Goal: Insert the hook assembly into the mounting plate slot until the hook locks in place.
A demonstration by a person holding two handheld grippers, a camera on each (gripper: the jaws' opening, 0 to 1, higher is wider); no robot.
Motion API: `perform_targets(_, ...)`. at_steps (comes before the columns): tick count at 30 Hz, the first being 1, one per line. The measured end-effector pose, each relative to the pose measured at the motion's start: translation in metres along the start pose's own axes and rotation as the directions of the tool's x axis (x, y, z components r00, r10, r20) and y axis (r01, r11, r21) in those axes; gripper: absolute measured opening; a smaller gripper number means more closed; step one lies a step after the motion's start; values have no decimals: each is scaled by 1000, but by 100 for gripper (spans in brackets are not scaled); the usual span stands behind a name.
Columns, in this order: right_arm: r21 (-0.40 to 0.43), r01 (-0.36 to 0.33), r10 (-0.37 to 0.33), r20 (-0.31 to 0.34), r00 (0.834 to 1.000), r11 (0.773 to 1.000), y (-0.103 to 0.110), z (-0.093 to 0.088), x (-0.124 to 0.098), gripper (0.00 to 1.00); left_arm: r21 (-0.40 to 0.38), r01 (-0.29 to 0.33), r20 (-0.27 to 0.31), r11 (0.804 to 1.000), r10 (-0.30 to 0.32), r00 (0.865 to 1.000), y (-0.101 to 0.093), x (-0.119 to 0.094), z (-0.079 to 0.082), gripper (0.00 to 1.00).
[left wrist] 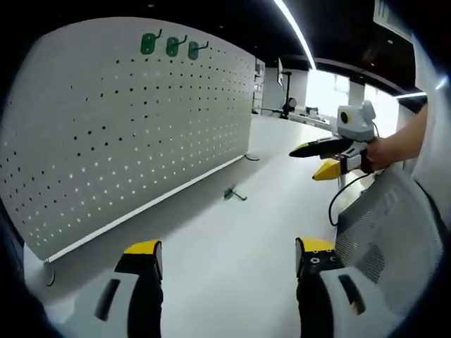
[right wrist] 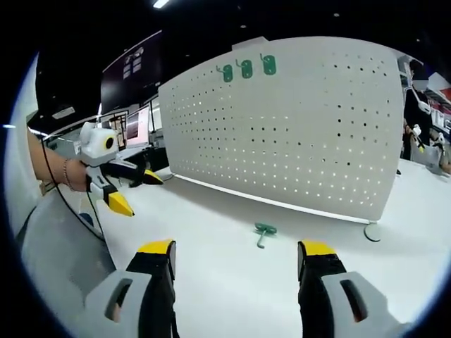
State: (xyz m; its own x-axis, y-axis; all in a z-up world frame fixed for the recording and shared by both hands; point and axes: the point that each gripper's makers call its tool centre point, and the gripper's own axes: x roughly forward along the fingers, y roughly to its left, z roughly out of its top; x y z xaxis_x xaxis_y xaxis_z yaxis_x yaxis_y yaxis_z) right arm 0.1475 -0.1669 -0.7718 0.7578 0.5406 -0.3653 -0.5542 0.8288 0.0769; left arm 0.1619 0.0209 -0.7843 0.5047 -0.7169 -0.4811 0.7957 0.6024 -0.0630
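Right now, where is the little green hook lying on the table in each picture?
Left gripper view: the loose green hook lies on the white table, just above centre, near the pegboard's foot.
Right gripper view: it lies below centre, between the gripper's jaws.
Shared landmark: the white pegboard carrying three green hooks near its top.

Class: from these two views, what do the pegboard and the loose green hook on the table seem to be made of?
Pegboard: probably painted sheet metal; thin, rigid, matte white, evenly punched holes. Hook: green, smooth finish, likely plastic or coated metal; too small to tell.
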Motion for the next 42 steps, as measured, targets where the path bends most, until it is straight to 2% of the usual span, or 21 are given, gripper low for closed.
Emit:
perform_targets(16, -17, -2, 2, -18, 1000, 1000, 1, -3, 1, 69, 73, 59, -40, 996, -57, 998, 5, 21, 18, 79)
perform_targets(35, 2, 5, -5, -30, 1000, 1000, -2, -8, 0, 70, 156, 122, -121, 980, -104, 987, 15, 46, 23, 79)
perform_targets(42, 2, 0, 0, -38, 999, 1000, 0, -10, 0, 70, 182, 162, -152, 970, -135, 979, 15, 57, 24, 79)
